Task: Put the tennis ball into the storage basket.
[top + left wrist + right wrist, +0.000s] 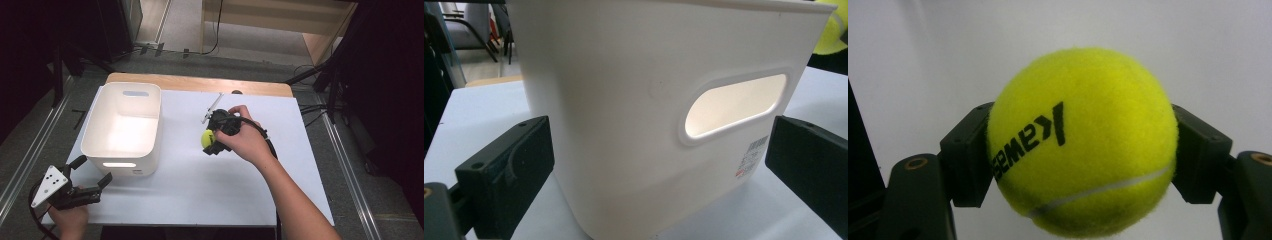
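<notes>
Tennis ball point(1080, 142) sits clamped across its middle between my right tool's point(210, 141) pads, lifted off the white bench point(200, 190) to the right of the white bin point(122, 127). It looks light, fuzzy and springy, so I judge a grip on its widest part safest. My left tool point(87, 175) hangs wide, empty, just before the bin's near handle wall.

A yellow-green tennis ball point(1080, 142) is sitting at the centre of the right gripper view, clamped on both sides, its black lettering and white seam facing the camera. In the high view it is showing just right of the frame's middle.
</notes>
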### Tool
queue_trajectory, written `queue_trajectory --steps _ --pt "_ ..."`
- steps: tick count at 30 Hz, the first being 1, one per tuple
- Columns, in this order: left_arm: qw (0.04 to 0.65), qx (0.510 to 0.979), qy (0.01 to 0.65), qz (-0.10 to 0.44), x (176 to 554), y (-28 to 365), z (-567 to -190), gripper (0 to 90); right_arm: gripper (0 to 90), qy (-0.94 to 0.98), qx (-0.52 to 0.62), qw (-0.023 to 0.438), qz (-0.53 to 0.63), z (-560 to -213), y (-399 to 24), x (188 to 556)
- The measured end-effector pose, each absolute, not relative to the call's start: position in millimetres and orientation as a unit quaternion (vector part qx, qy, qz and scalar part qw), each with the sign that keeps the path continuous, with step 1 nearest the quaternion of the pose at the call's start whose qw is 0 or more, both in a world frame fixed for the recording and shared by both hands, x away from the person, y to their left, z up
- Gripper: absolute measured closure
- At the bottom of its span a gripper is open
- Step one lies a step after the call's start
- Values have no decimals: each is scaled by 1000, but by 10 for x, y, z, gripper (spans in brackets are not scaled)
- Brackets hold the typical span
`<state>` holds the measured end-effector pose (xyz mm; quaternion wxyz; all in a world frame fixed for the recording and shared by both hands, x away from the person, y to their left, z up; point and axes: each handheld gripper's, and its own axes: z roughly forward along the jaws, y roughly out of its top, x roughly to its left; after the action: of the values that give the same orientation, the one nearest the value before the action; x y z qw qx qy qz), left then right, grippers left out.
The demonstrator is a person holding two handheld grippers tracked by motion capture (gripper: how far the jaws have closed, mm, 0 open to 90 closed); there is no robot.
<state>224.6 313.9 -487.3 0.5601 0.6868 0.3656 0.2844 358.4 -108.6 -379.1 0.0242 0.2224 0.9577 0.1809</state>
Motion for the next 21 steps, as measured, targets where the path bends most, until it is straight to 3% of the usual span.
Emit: queue_trajectory --steps 21 --pt "556 689 366 287 2245 3132 -4872 0 233 964 190 15 187 -3464 -723 3722"
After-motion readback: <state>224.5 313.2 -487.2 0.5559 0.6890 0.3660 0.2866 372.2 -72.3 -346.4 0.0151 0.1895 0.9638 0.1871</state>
